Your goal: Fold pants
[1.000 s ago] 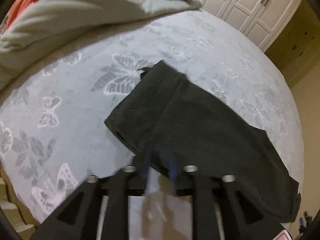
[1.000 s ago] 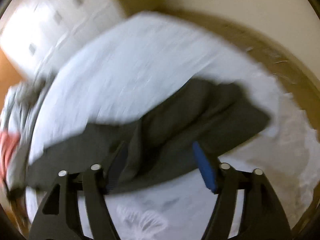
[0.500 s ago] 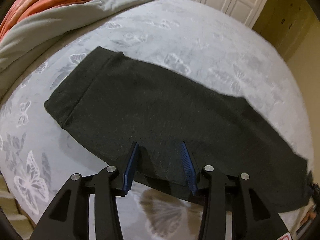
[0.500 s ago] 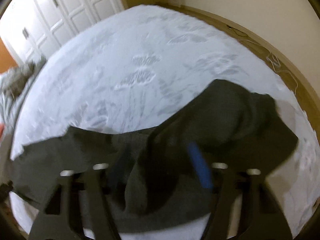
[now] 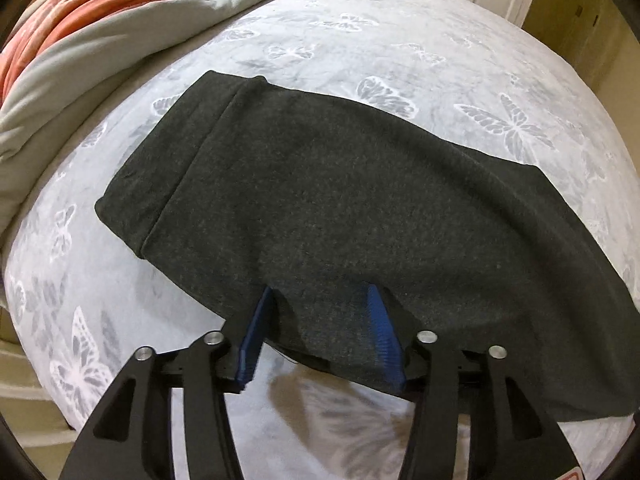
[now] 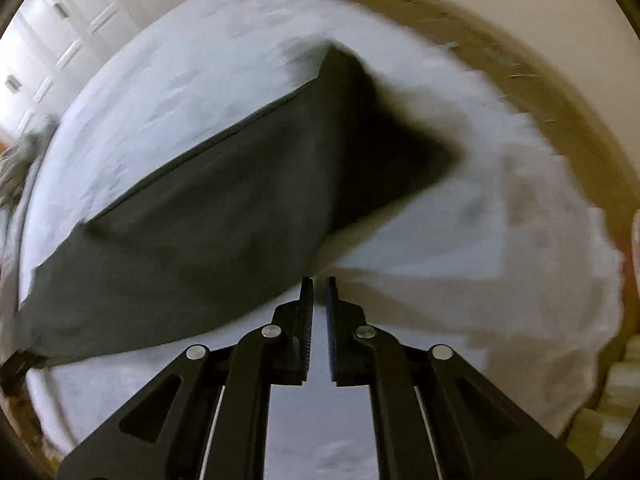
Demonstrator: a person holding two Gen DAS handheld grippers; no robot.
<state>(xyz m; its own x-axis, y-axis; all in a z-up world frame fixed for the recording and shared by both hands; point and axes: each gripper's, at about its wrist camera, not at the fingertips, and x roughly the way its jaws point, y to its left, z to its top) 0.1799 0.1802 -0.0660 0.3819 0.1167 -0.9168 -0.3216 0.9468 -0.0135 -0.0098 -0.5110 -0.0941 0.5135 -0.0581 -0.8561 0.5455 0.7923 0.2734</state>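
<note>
**Inspector A:** The pants (image 5: 340, 208) lie folded lengthwise on the bed (image 5: 440, 40). The left gripper (image 5: 320, 332) is opening, cloth between the pads but unpinched.

**Inspector B:** The right gripper (image 6: 319, 320) stands nearly closed, parting slightly, empty, just off the hem. Risk: a pad snags the edge and drags the fold askew.

Left gripper (image 5: 320, 320) opening — right gripper (image 6: 319, 312) opening.

Pants (image 5: 340, 200): dark matt knit cloth. Bedsheet (image 5: 440, 60): soft printed fabric.
</note>
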